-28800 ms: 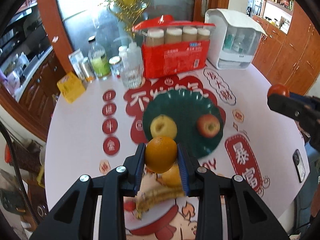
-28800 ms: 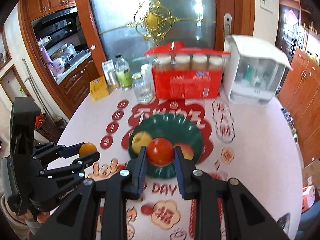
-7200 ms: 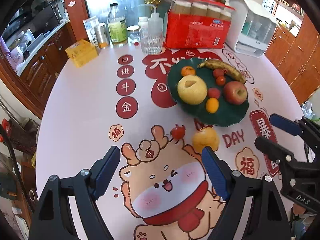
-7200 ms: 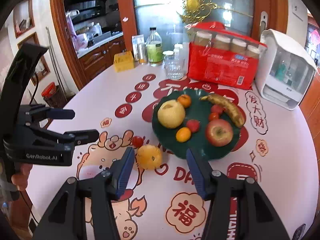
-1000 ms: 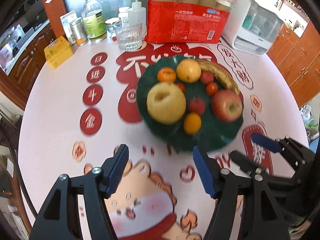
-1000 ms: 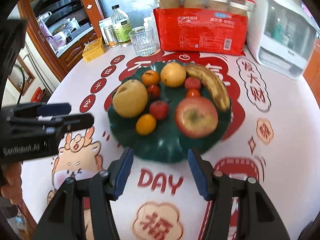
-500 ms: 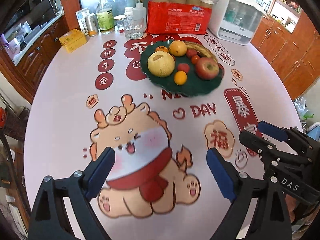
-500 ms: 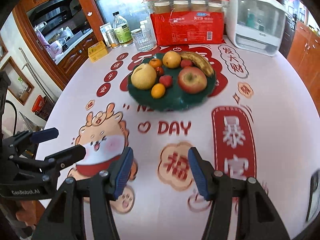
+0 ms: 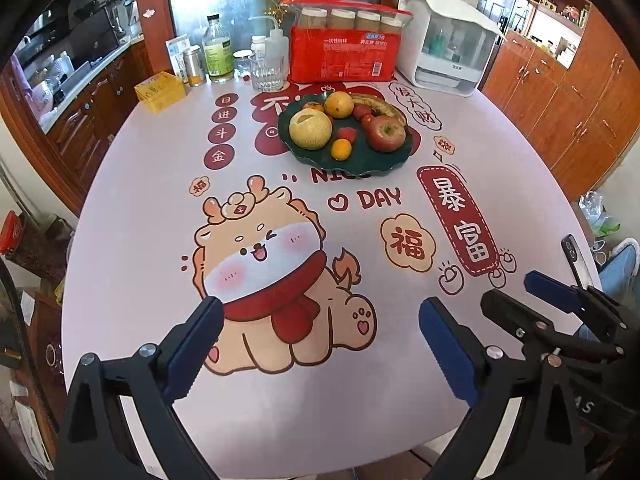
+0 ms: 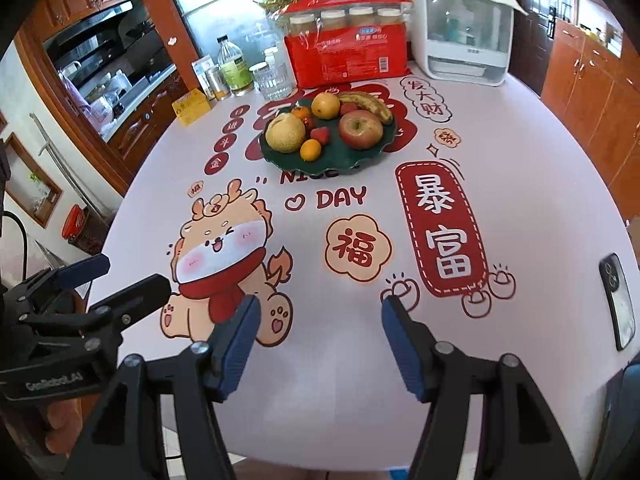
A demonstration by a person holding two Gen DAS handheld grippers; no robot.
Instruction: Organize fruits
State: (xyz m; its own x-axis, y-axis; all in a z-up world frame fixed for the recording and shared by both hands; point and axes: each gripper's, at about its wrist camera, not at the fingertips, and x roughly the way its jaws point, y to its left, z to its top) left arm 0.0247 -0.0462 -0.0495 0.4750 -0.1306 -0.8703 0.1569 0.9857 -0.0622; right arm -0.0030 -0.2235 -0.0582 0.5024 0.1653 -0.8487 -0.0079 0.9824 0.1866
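A dark green plate [image 9: 360, 166] [image 10: 340, 162] stands far across the table with all the fruit on it: a yellow pear [image 9: 311, 130] [image 10: 285, 133], a red apple [image 9: 386, 134] [image 10: 360, 129], a banana [image 9: 380, 105] [image 10: 366, 104], oranges [image 9: 341, 149] [image 10: 311, 149] and small red fruits. My left gripper [image 9: 320, 340] hangs over the near table edge, its jaws still opening, nothing between them. My right gripper [image 10: 318, 338] is beside it at the near edge, jaws opening and empty. Each gripper shows in the other's view [image 9: 532, 300] [image 10: 100, 276].
A red pack of paper cups [image 9: 344, 56], a white dispenser box [image 9: 448, 52], a glass [image 9: 266, 72], bottles and a yellow box [image 9: 160, 90] line the far edge. A phone [image 10: 618, 306] lies at the near right edge. The cloth has cartoon prints.
Both grippers have pulled back from the plate to the near table edge and risen. Their jaws have spread wider. The fruit stays on the plate.
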